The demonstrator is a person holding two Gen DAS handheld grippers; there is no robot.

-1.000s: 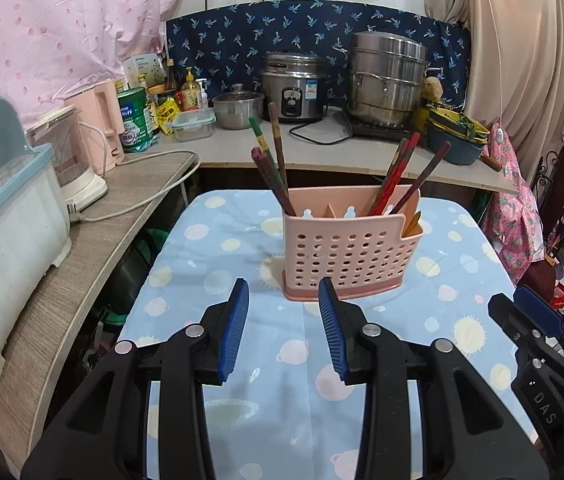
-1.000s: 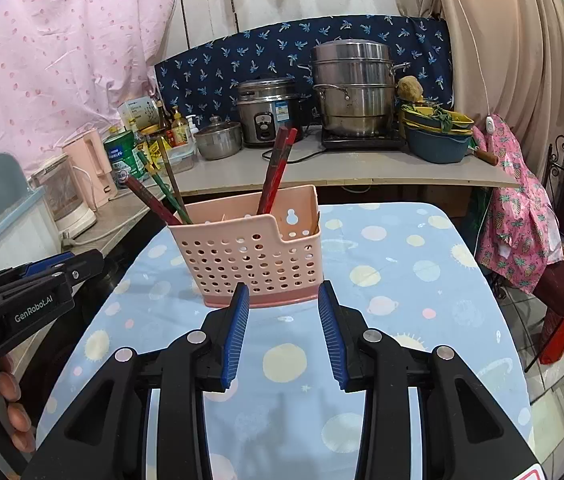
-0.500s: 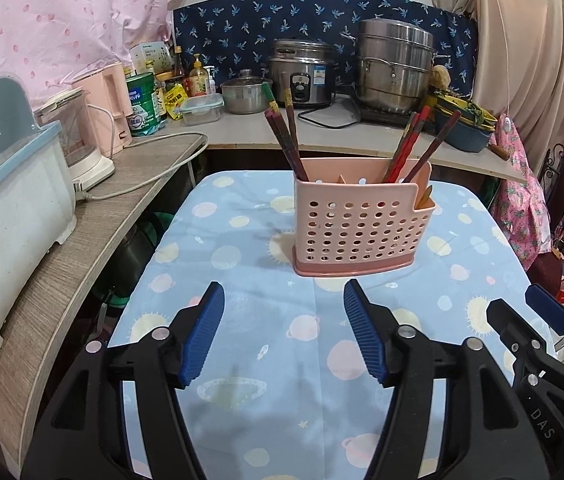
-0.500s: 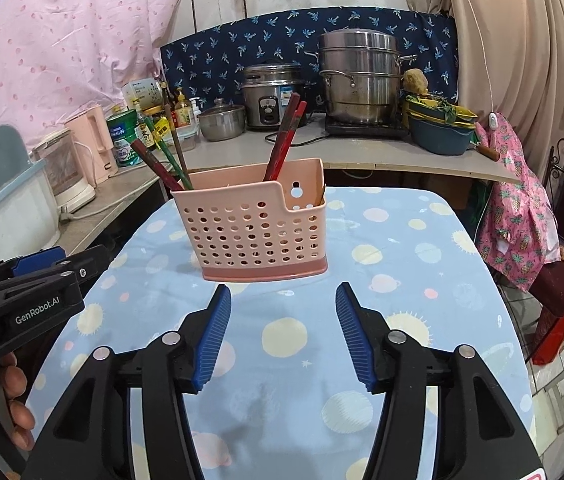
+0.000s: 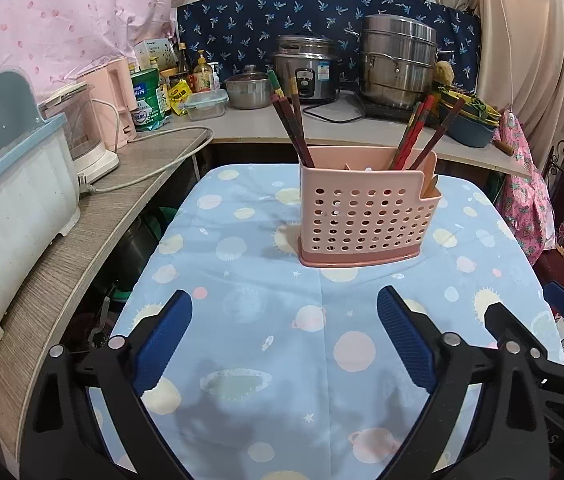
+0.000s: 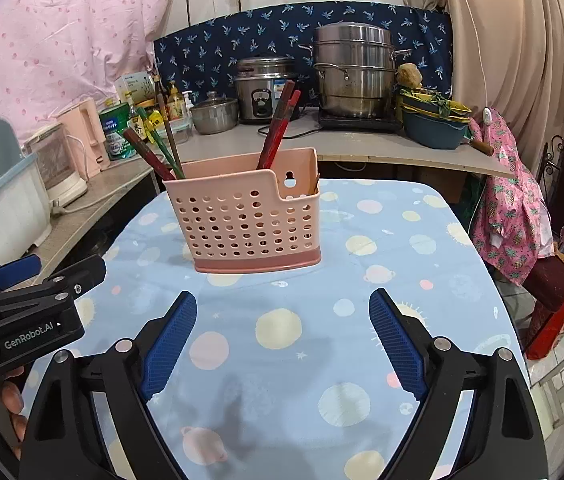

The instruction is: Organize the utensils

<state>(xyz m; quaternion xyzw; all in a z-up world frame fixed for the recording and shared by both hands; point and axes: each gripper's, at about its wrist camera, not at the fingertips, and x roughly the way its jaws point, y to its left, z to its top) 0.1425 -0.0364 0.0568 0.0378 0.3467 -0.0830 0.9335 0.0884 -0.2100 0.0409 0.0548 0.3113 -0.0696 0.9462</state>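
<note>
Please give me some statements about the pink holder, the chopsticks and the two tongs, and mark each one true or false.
1. Both the left tongs and the right tongs are open and hold nothing. True.
2. The pink holder lies on its side. False: it stands upright on the tablecloth.
3. The chopsticks stand in the holder. True.
4. The right tongs touch the holder. False: they are apart from it.

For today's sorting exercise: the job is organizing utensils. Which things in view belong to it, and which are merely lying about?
Job:
pink utensil holder
chopsticks
left gripper, open
right gripper, open

Lying about:
rice cooker
steamer pot
pink kettle
green tin
</note>
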